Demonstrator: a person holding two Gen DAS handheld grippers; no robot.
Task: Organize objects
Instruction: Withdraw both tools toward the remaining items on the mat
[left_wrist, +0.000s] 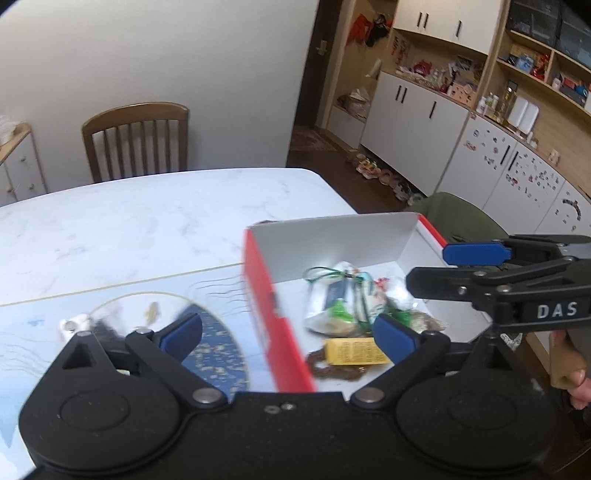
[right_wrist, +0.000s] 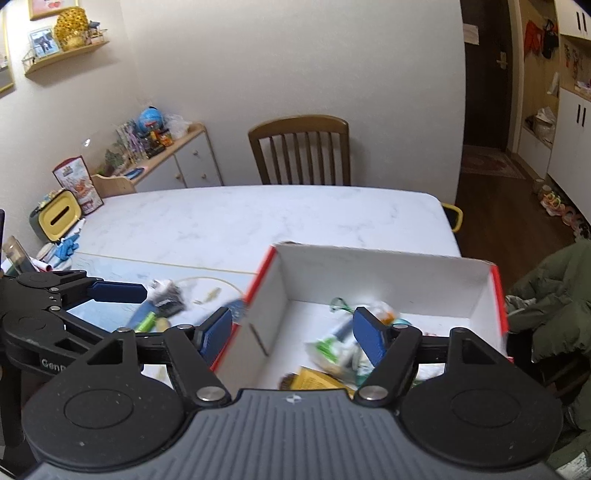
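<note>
A red box with a white inside (left_wrist: 258, 295) (right_wrist: 388, 266) stands on the table at the right. It holds clear bags of small items (left_wrist: 340, 299) (right_wrist: 332, 350), a yellow carton (left_wrist: 356, 352) and brown beads (left_wrist: 332, 369). Left of it, on the blue mat (left_wrist: 37, 332), lie a white and black piece (left_wrist: 79, 325) (right_wrist: 166, 291), a small gold piece (left_wrist: 151, 312) and a green tube (right_wrist: 147, 320). My left gripper (left_wrist: 288, 336) is open above the box's left wall. My right gripper (right_wrist: 293, 336) (left_wrist: 436, 269) is open too, one pad over the bags.
The white marble table (right_wrist: 258, 221) stretches to a wooden chair (right_wrist: 301, 151) at the far side. A yellow-lidded holder (right_wrist: 61, 218) and clutter sit at the table's left end. A green jacket (right_wrist: 546, 295) hangs right of the box. A person's hand (left_wrist: 569, 373) holds the right gripper.
</note>
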